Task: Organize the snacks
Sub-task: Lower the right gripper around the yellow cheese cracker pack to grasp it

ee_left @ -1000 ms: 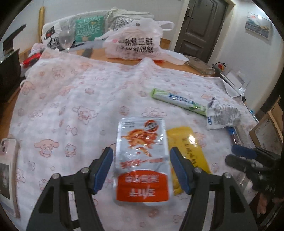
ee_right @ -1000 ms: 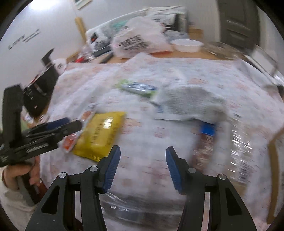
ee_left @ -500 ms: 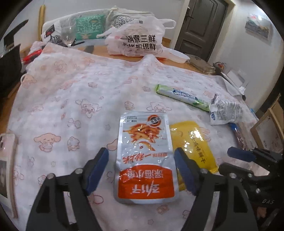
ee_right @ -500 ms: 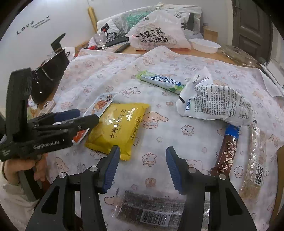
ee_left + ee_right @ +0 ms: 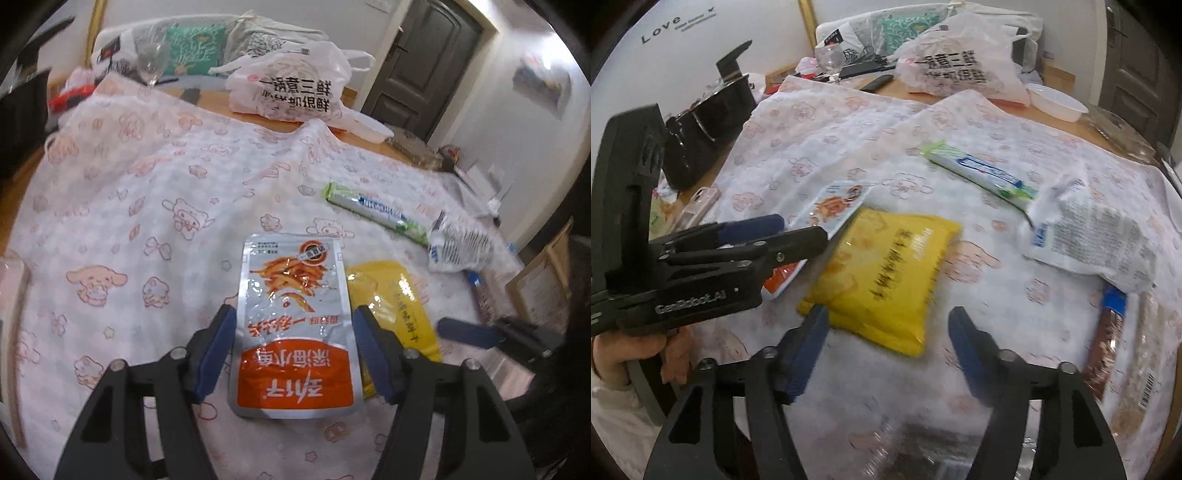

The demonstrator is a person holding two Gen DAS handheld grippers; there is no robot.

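Note:
A silver and orange snack packet [image 5: 295, 332] lies flat on the cartoon-print cloth [image 5: 129, 206]. My left gripper [image 5: 293, 350] straddles it, its jaws closing, the blue pads at the packet's side edges but not pressing. Beside it lies a yellow packet [image 5: 886, 273], also visible as the yellow packet [image 5: 395, 306] in the left wrist view. My right gripper [image 5: 886, 350] hovers at its near corner with jaws opening and nothing gripped. A hand holds the left gripper [image 5: 798, 230] over the silver packet [image 5: 834, 206].
A green-white stick pack [image 5: 982, 173], a crumpled white bag [image 5: 1097, 240], a brown bar [image 5: 1108, 332] and a clear-wrapped bar [image 5: 1137, 369] lie to the right. A white plastic bag [image 5: 291, 88], wine glass [image 5: 149, 61], black pot [image 5: 705, 122], phone [image 5: 698, 206] and bowl [image 5: 1056, 105] ring the cloth.
My right gripper has swung left to the yellow packet and its jaws have spread wider. The left jaws widened, then narrowed around the silver packet.

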